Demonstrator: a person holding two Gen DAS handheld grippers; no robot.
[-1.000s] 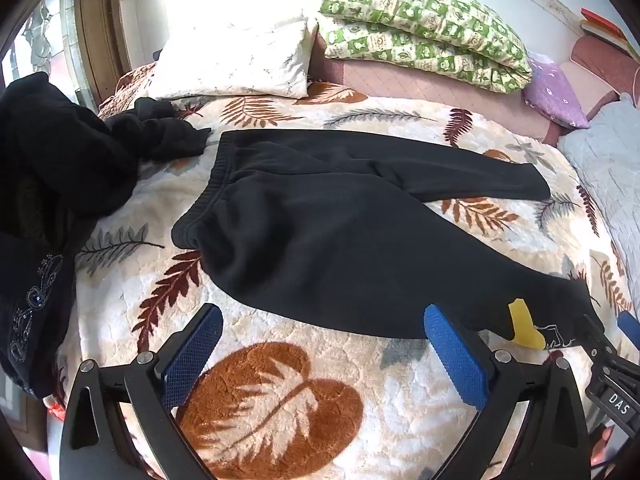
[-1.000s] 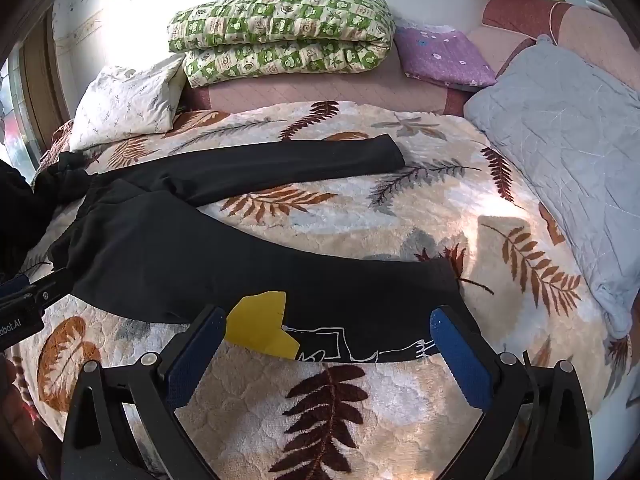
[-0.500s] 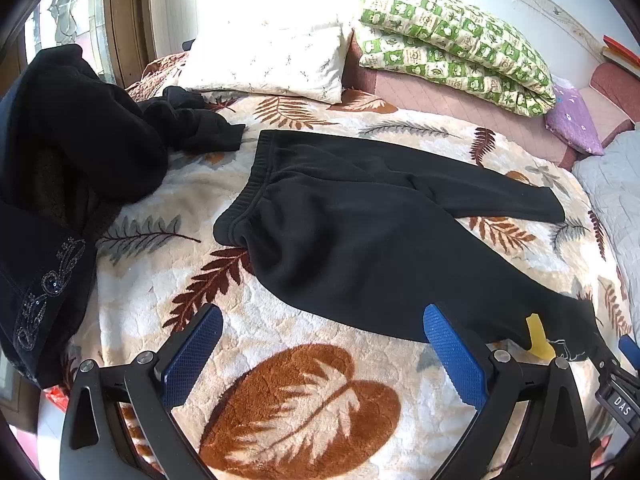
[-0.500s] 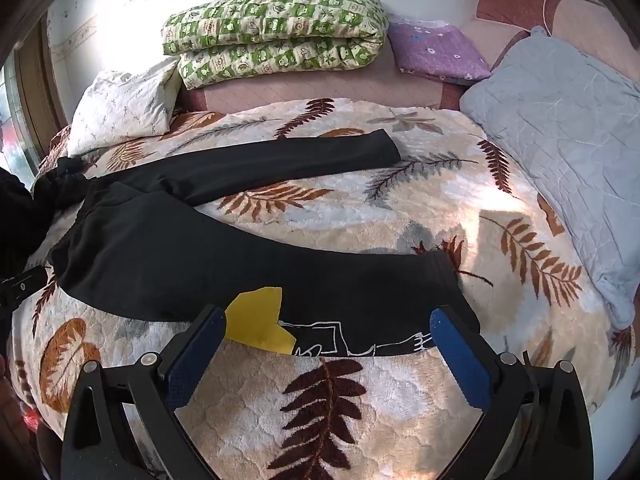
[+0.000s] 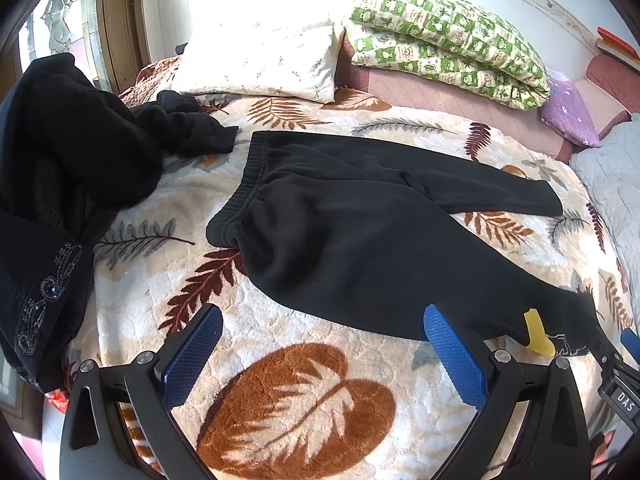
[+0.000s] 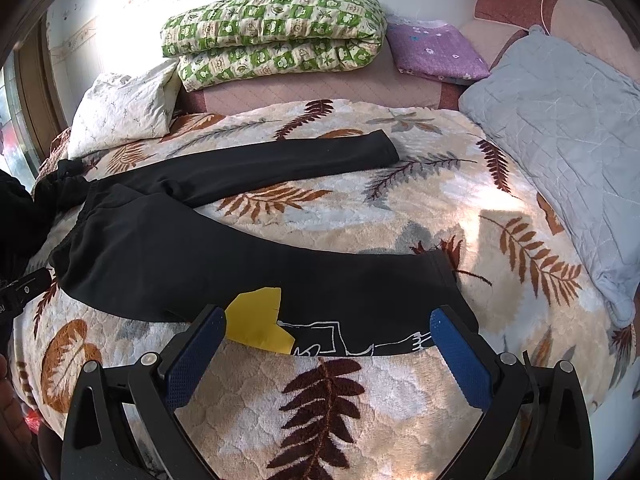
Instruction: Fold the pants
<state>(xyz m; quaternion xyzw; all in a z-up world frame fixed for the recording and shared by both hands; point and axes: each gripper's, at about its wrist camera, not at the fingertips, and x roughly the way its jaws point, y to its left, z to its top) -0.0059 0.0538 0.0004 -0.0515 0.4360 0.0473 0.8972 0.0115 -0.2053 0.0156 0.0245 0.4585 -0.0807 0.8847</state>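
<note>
Where the cream plush blanket with brown and grey leaf print (image 5: 280,320) covers the bed, the black fleece pants (image 5: 360,216) lie spread flat on it, legs splayed apart in a V. Their ribbed waistband (image 5: 240,196) sits toward the blanket's left side, and the far leg runs out toward the blanket's back right. The near leg stretches along the blanket's front edge to a cuff (image 6: 448,280) bearing a thin white line drawing and a yellow patch (image 6: 256,320).

Beyond the blanket's far edge lie a folded green-and-white checked quilt (image 6: 276,36), a white pillow with a faint sprig pattern (image 5: 260,64), a small purple flowered cushion (image 6: 436,54) and, at the blanket's right, a pale grey-blue quilted cover (image 6: 560,128). A heap of black clothing (image 5: 60,168), one piece with beaded trim, rests on the blanket's left edge.

The left gripper (image 5: 320,350) hovers low over the blanket's front, aimed level along it, its blue-padded jaws spread wide and empty, with the near leg lying just ahead of the right pad. The right gripper (image 6: 328,352) is held the same way over the near cuff end, jaws wide apart and holding nothing; the yellow patch sits just by its left pad and the cuff's hem by its right pad.
</note>
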